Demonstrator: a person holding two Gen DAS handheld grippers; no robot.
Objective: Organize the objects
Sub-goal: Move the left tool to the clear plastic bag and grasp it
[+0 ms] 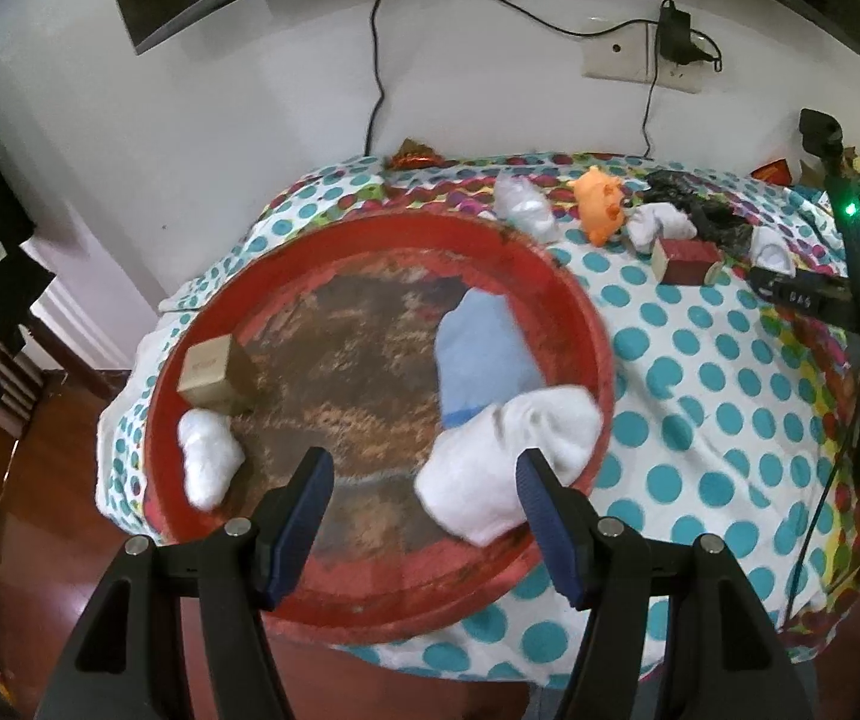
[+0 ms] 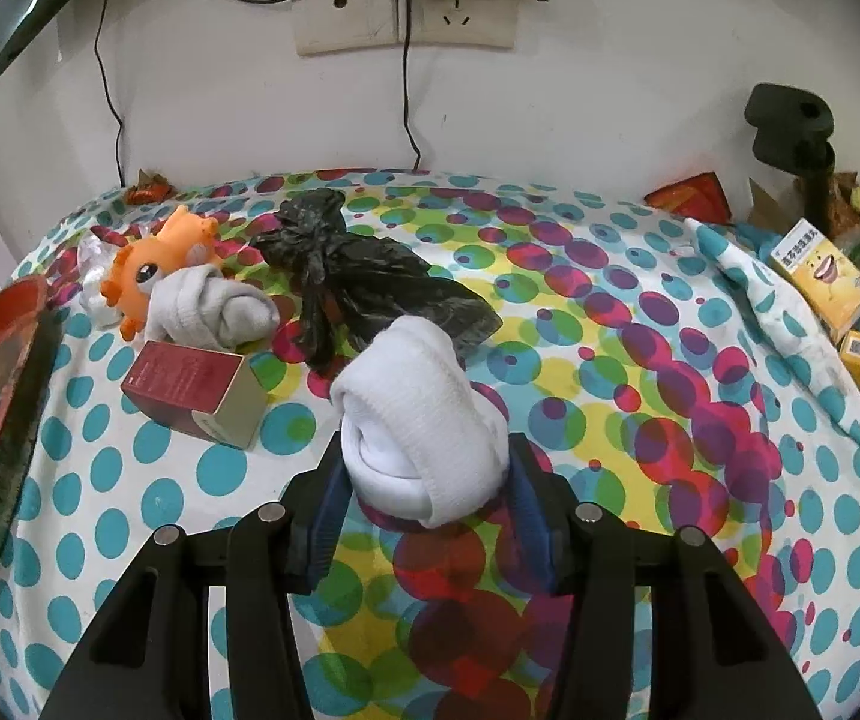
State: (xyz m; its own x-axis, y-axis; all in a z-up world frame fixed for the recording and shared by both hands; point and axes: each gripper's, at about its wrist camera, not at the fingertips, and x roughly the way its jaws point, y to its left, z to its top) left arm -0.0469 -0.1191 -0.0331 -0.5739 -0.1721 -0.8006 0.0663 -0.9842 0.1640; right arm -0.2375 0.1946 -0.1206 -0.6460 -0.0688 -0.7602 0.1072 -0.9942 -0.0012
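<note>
My left gripper (image 1: 423, 468) is open above the near side of a round red tray (image 1: 601, 336). The tray holds a white sock (image 1: 514, 456) lying just beyond my right finger, a blue sock (image 1: 484, 354), a small white bundle (image 1: 207, 456) and a tan box (image 1: 210, 369). My right gripper (image 2: 426, 468) is shut on a rolled white sock (image 2: 420, 414) over the dotted cloth. Beyond it lie a maroon box (image 2: 189, 390), a grey rolled sock (image 2: 213, 306), an orange toy (image 2: 153, 264) and a black plastic bag (image 2: 357, 282).
The red tray's rim (image 2: 3, 420) is at the left edge of the right wrist view. Yellow boxes (image 2: 826, 282) and clutter sit at the right. A wall with sockets (image 2: 405, 18) and cables is behind. The table edge and wooden floor (image 1: 39, 480) are at left.
</note>
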